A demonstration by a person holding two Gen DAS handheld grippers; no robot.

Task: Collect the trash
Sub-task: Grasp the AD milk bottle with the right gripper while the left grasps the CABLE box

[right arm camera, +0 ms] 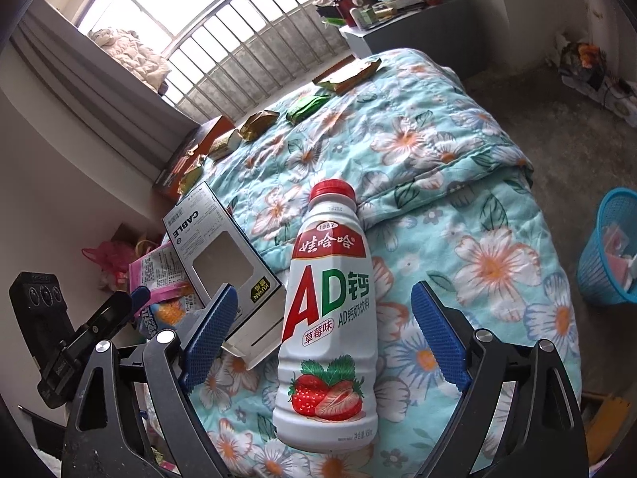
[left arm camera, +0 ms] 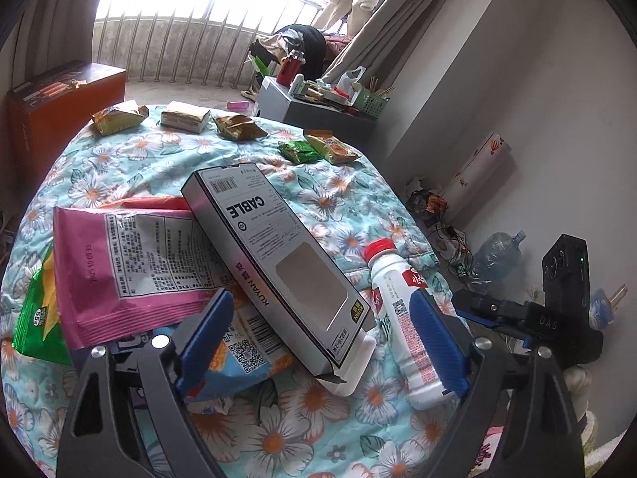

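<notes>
1. Blue-padded jaws of the right gripper (right arm camera: 324,332) stand wide apart around a white bottle (right arm camera: 326,318) lying on the floral quilt (right arm camera: 458,183); neither pad touches it.
2. Its red cap (right arm camera: 333,189) points away from the camera, and the strawberry label faces up.
3. Just left of the bottle, a grey cable box (left arm camera: 274,263) rests tilted on a pink bag (left arm camera: 131,263), its open end toward the camera.
4. Jaws of the left gripper (left arm camera: 322,328) also gape, with the box's near end between them and no pad pressing on it; the right-side pad overlaps the bottle in that view, and whether they touch I cannot tell.
5. A green packet (left arm camera: 36,318) and a blue-and-orange packet (left arm camera: 247,354) lie partly under the pink bag and box.
6. Several small wrappers (left arm camera: 239,127) lie in a row along the quilt's far edge.
7. A blue bin (right arm camera: 613,247) stands on the floor right of the bed, with some litter inside.
</notes>
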